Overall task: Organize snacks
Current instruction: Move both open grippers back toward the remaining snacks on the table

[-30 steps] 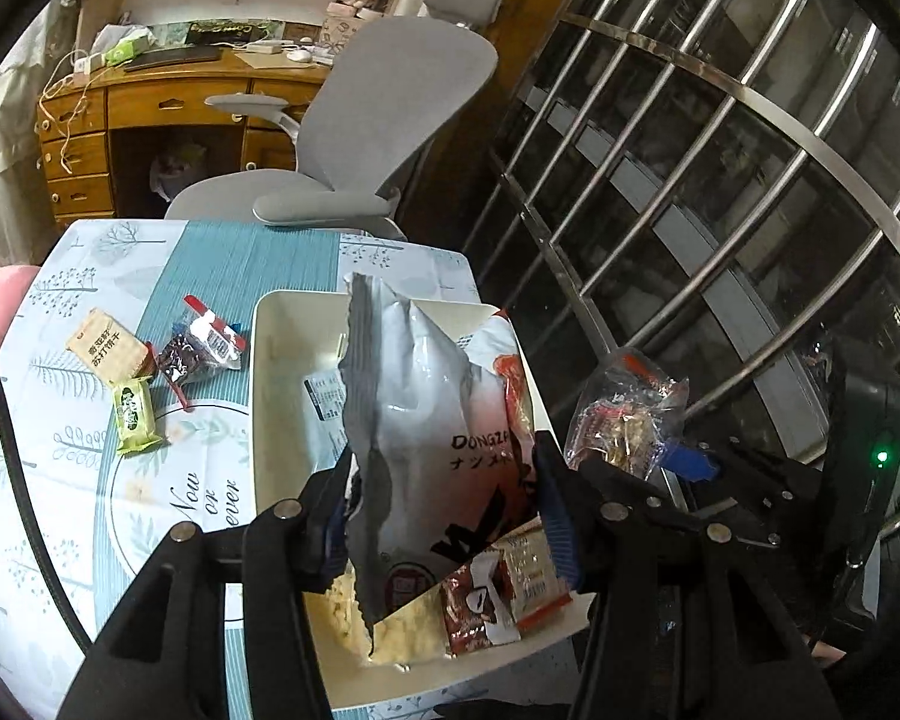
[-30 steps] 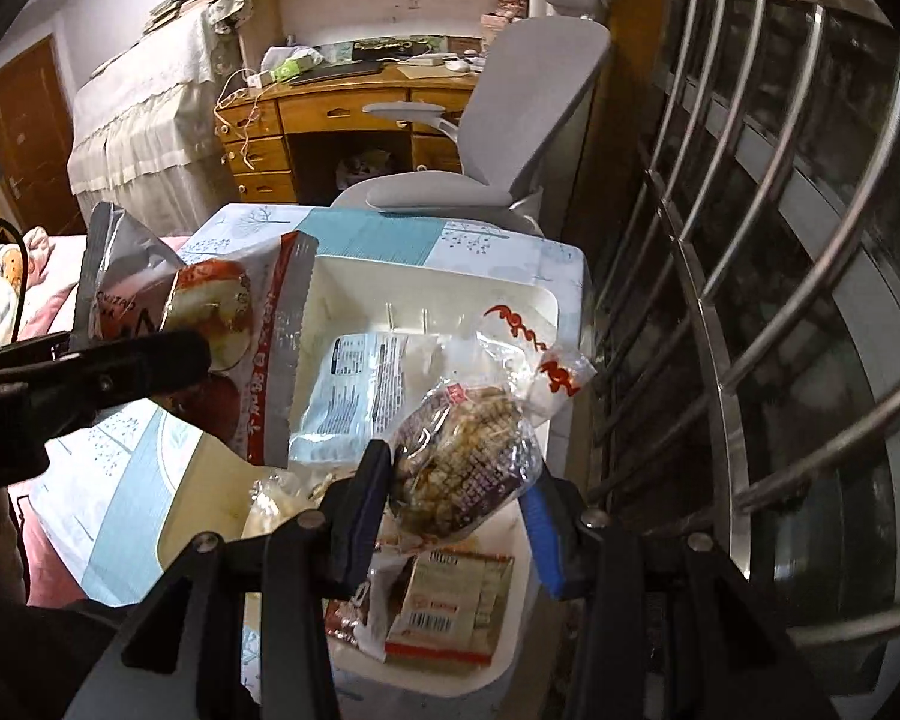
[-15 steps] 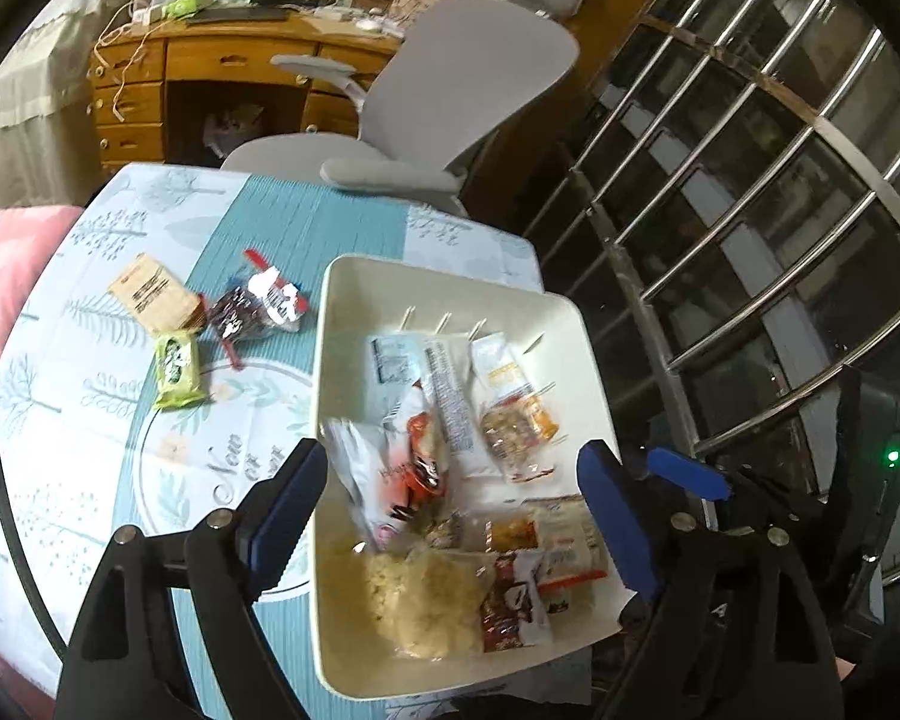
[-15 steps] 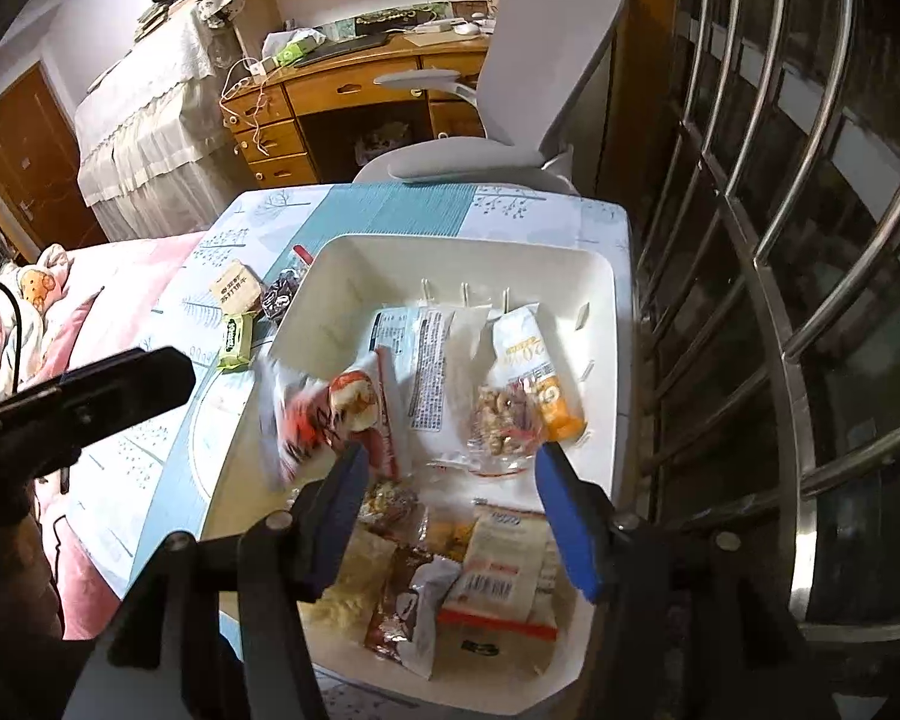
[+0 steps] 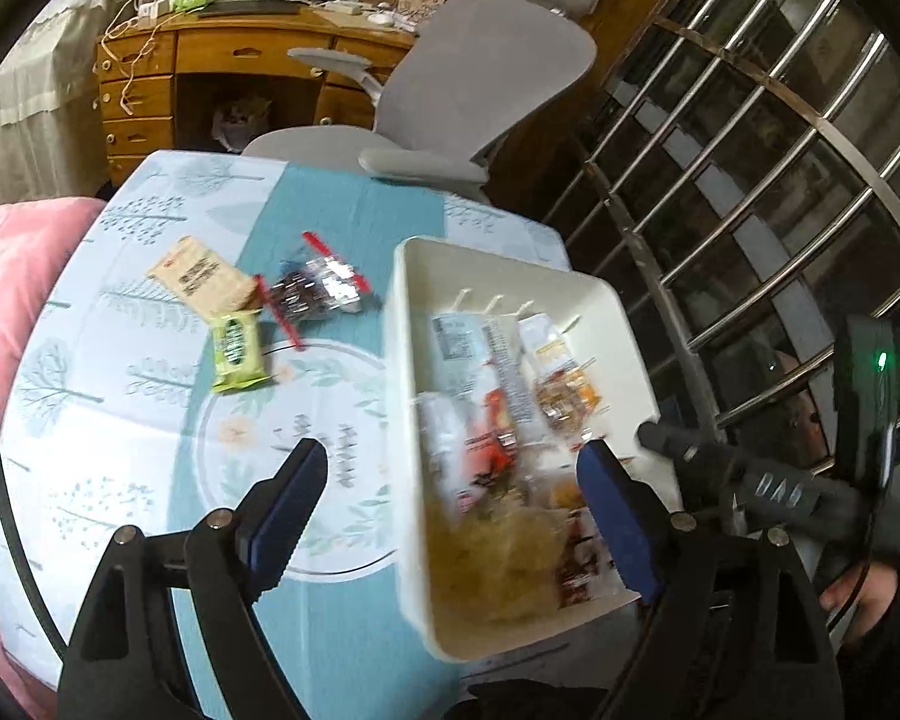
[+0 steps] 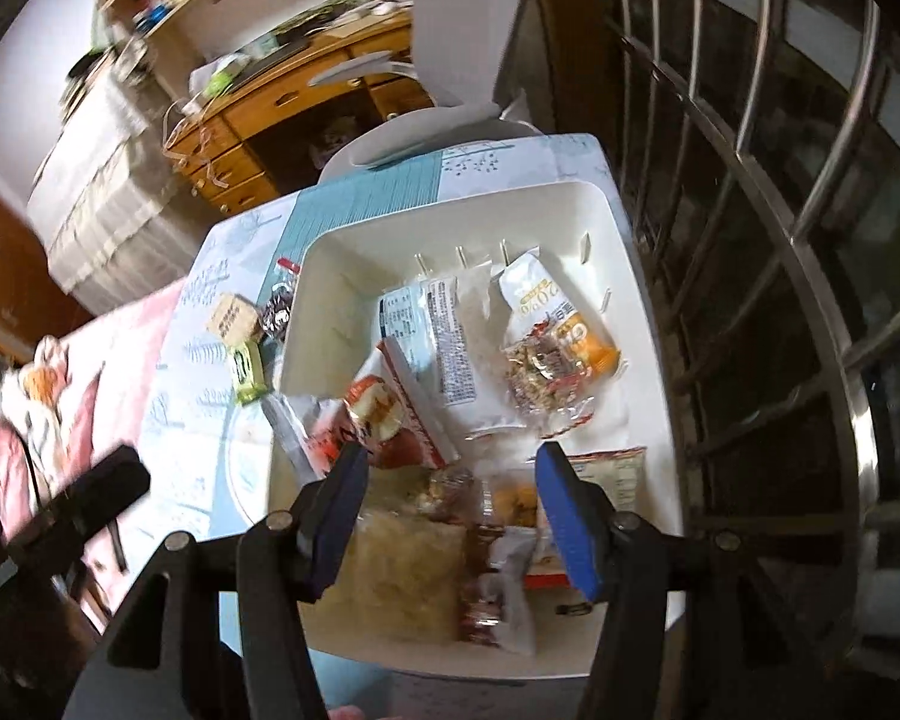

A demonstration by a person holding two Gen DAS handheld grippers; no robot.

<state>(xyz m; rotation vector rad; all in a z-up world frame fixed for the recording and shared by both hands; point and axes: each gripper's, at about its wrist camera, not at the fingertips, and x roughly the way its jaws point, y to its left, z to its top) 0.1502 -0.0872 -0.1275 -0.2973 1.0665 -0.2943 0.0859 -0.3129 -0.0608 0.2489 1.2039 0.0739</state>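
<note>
Both grippers dropped their loads since a second ago: left gripper point(image 5: 450, 474) no longer pinches the big grey-white bag, right gripper point(image 6: 450, 474) has let go of the nut pack. Left jaws now spread wide with nothing between, straddling the near-left wall of the white bin point(image 5: 408, 396); view has slid left, so more tablecloth point(image 5: 150, 420) shows. Right jaws spread, empty, over the bin's near end, view rolled clockwise. Red-and-white bag point(image 6: 384, 414) now lies in the bin at 11 o'clock from the right gripper, nut pack point(image 6: 546, 372) at 1 o'clock. Outside the bin, at 10 to 11 o'clock from the left gripper: green bar point(image 5: 237, 351), tan cracker pack point(image 5: 201, 276), foil-wrapped pack point(image 5: 321, 294), unmoved on the cloth. Grey chair point(image 5: 480, 78) at 12 o'clock.
</note>
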